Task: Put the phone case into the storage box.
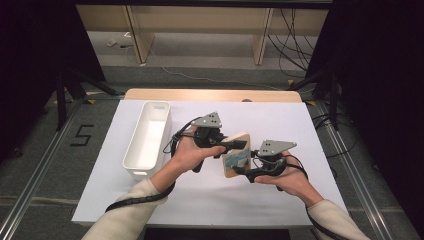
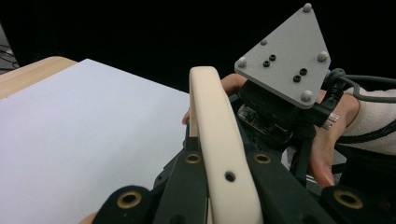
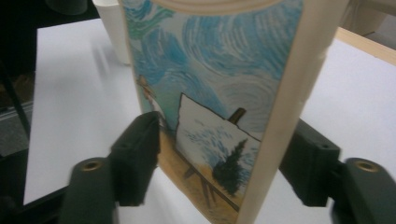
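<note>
A wooden panel [image 1: 236,156] with a cream frame and a painted blue sky and easel scene is held above the table's middle, between both hands. My left gripper [image 1: 234,145] comes from the left and is shut on the panel's rounded top edge [image 2: 219,140], with the left gripper's jaws [image 2: 227,161] tight on both sides of it. My right gripper [image 1: 241,171] reaches in from the right at the panel's lower end. In the right gripper view the right gripper [image 3: 219,163] has one jaw on the painted face [image 3: 219,70] and the other behind the frame's side.
A long white bin [image 1: 147,140] stands on the white sheet [image 1: 280,120] to the left of the hands; its corner [image 3: 112,28] shows behind the panel. The other hand's grey plate [image 2: 285,56] is close beyond the panel. The wooden table edge runs along the back.
</note>
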A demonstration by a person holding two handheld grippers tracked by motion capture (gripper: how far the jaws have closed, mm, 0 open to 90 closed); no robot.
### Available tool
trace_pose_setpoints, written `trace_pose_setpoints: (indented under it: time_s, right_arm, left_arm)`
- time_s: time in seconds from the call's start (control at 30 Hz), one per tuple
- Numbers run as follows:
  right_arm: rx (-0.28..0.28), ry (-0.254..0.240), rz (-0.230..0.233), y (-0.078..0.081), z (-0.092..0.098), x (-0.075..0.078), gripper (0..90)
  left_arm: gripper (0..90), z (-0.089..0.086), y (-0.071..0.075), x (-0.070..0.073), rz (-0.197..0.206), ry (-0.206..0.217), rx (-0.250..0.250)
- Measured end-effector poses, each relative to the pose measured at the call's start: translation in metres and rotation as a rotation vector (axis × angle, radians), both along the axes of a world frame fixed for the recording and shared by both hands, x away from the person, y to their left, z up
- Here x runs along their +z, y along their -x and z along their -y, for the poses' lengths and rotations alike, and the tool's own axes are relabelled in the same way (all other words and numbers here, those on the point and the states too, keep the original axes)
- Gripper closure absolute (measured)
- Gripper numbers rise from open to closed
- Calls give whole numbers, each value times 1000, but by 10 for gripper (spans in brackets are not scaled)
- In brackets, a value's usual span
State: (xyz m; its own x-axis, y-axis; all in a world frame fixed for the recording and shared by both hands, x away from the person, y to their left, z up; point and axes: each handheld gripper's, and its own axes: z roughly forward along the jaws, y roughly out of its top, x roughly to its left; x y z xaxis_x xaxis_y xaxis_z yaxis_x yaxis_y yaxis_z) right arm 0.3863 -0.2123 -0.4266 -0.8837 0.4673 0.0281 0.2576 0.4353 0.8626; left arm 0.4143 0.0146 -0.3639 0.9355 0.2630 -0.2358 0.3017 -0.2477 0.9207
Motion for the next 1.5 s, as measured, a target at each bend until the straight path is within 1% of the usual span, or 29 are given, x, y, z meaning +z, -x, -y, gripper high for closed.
trace_pose_setpoints:
  time_s: [0.07, 0.1, 0.17, 0.37, 0.5, 0.7, 0.77, 0.8, 0.83, 0.9, 1.1, 1.17, 1.2, 1.23, 1.3, 1.33, 1.37, 1.43, 1.47, 1.5]
  right_arm:
    - [11, -2, 3, 0, 0, 0, 431]
    - [15, -2, -8, 0, -1, 0, 440]
    - [15, 4, -7, 0, 0, -1, 479]
    - [30, -6, -36, -2, 4, 0, 583]
    - [51, -8, -62, -5, 7, 1, 657]
    - [56, -10, -80, -6, 8, 1, 746]
    - [51, -14, -77, -5, 8, 2, 784]
    - [40, -15, -80, -5, 8, 2, 801]
    - [38, -17, -87, -5, 8, 3, 803]
    - [36, -15, -87, -5, 9, 3, 805]
    - [25, -12, -102, -5, 9, 3, 807]
    - [24, -14, -106, -5, 9, 4, 808]
    - [23, -14, -107, -5, 9, 5, 808]
    - [22, -14, -105, -5, 9, 5, 808]
    - [17, -16, -102, -5, 9, 6, 808]
    - [14, -16, -99, -4, 9, 7, 808]
    - [7, -19, -100, -4, 9, 8, 808]
    - [-15, -22, -101, -5, 8, 9, 807]
    - [-27, -21, -99, -5, 8, 9, 807]
    - [-37, -22, -98, -5, 8, 9, 807]
  left_arm:
    - [893, 0, 0, 0, 3, -5, 3]
    - [893, 0, 0, 0, 7, -7, -2]
    - [893, 0, 0, 0, 14, -12, -3]
    - [894, 0, 0, 0, 23, -17, 4]
    - [893, 0, 0, 0, 31, -16, 7]
    - [884, 0, 0, 0, 60, -21, 6]
    - [871, -1, -1, 0, 76, -22, 3]
    - [861, -1, -1, 0, 81, -21, 1]
    - [857, -1, -1, 0, 84, -20, 2]
    - [853, -1, -1, 0, 88, -19, 5]
    - [822, -1, -3, -2, 87, -11, 1]
    - [779, -2, -4, -2, 105, -4, -10]
    - [751, -2, -4, -2, 107, -3, -9]
    - [724, -3, -5, -2, 119, -3, -5]
    - [598, -4, -6, -2, 124, 6, 9]
    - [544, -5, -8, -2, 133, 6, 30]
    - [483, -6, -9, -2, 154, -4, 60]
    - [380, -7, -10, -1, 173, -16, 93]
    - [340, -7, -10, -1, 183, -20, 102]
    - [309, -7, -9, 0, 202, -27, 120]
